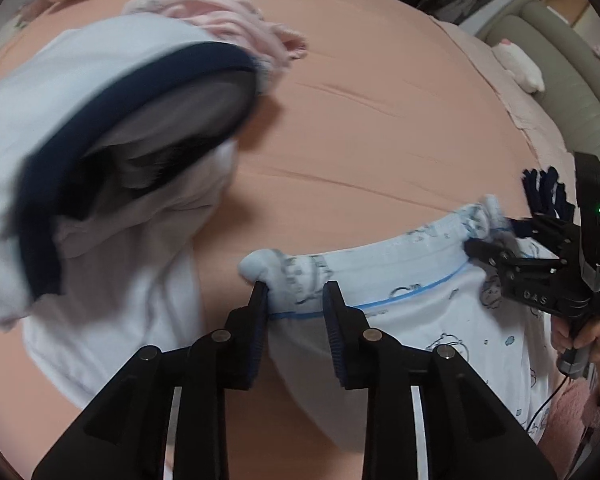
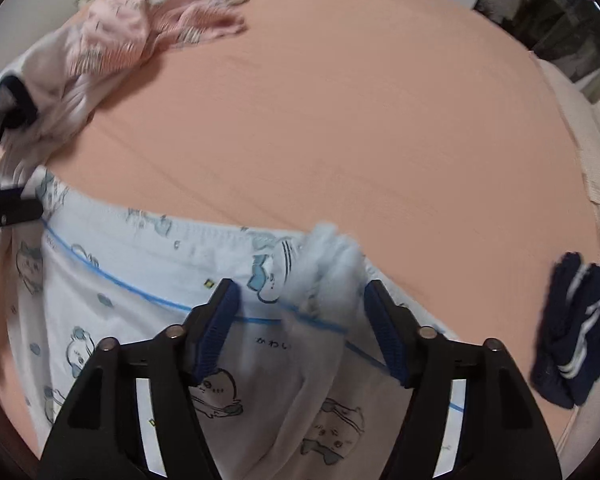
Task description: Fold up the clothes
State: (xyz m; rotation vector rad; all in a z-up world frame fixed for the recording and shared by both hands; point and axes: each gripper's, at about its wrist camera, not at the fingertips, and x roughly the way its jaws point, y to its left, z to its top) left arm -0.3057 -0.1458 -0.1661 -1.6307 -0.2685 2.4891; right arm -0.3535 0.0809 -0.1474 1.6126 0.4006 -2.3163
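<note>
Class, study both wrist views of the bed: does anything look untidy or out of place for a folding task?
Yes. A pink garment lies crumpled at the far side of the bed, partly over a white top with navy trim that is bunched, not flat. The printed pale blue garment is puckered at both grippers.

Home bedroom, peach-sheeted bed (image 1: 380,128), strewn laundry, padded bed frame (image 1: 572,80)
</note>
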